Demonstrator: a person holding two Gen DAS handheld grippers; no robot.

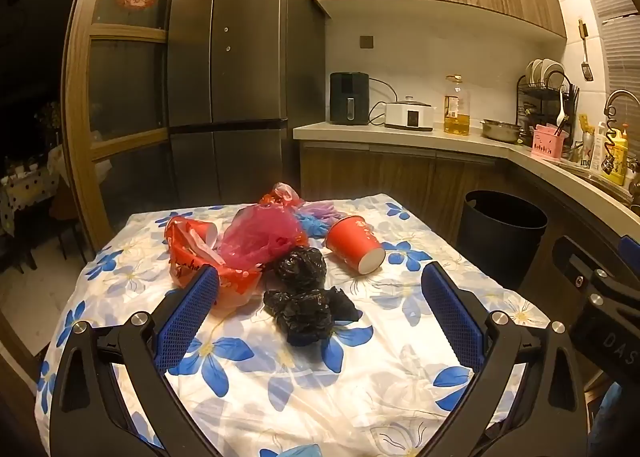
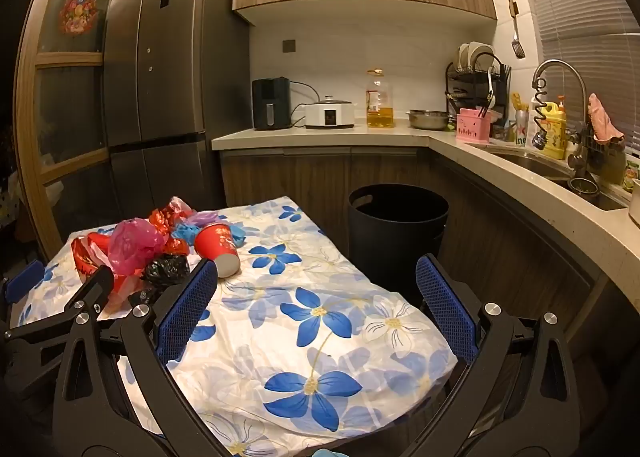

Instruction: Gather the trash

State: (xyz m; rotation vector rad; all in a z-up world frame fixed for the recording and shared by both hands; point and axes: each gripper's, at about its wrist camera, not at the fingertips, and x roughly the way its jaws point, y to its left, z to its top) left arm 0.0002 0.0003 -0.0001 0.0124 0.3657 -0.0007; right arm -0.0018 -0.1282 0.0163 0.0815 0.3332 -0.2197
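Altogether two black bags (image 1: 304, 297), one red cup (image 1: 354, 243), one bin (image 1: 502, 233).

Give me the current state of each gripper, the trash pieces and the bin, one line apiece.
left gripper: open, nothing between its pads.
right gripper: open, holding nothing.
red paper cup: tipped on its side on the table.
black bags: two crumpled wads on the table, untouched.
pink bag: crumpled, in the pile.
red bag: crumpled, lying at the pile's left.
trash bin: upright beside the table, no lid.
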